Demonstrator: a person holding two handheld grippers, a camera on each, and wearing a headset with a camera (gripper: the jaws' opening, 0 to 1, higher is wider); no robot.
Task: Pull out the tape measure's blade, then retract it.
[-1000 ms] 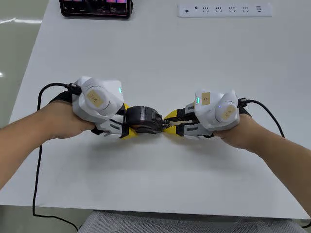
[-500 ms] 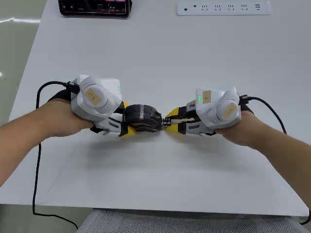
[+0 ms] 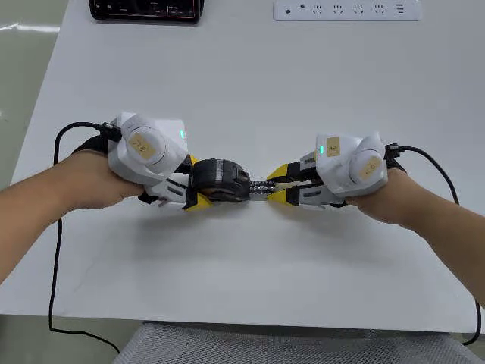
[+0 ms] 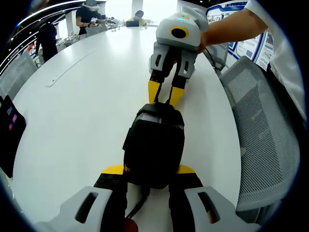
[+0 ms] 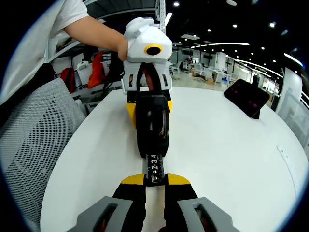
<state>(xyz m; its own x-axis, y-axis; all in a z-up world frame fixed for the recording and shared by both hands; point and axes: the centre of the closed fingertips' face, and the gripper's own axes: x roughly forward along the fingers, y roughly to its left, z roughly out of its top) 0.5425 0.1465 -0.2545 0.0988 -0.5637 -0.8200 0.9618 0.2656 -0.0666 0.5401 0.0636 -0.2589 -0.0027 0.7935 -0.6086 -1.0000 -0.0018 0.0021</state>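
The tape measure point(image 3: 220, 180) sits just left of centre on the white table point(image 3: 265, 91) in our head view, with its mouth facing 3 o'clock. A short stretch of blade point(image 3: 261, 186) runs out of it along the 9-to-3 line.

Our left gripper point(image 3: 195, 182) comes in from 9 o'clock, its jaws clamped against the black body on both flanks. Our right gripper point(image 3: 275, 185), at 3 o'clock, has its jaws pinched narrowly onto the blade.

In the right gripper view we read 2, 3, 4 on the blade point(image 5: 154, 169), but its tip is hidden between the yellow jaw ends. We cannot tell whether the tape measure touches the table.

At 1 o'clock lies a power strip point(image 3: 346, 10). At 11 o'clock a dark screen point(image 3: 145, 7) is cut off by the top edge.
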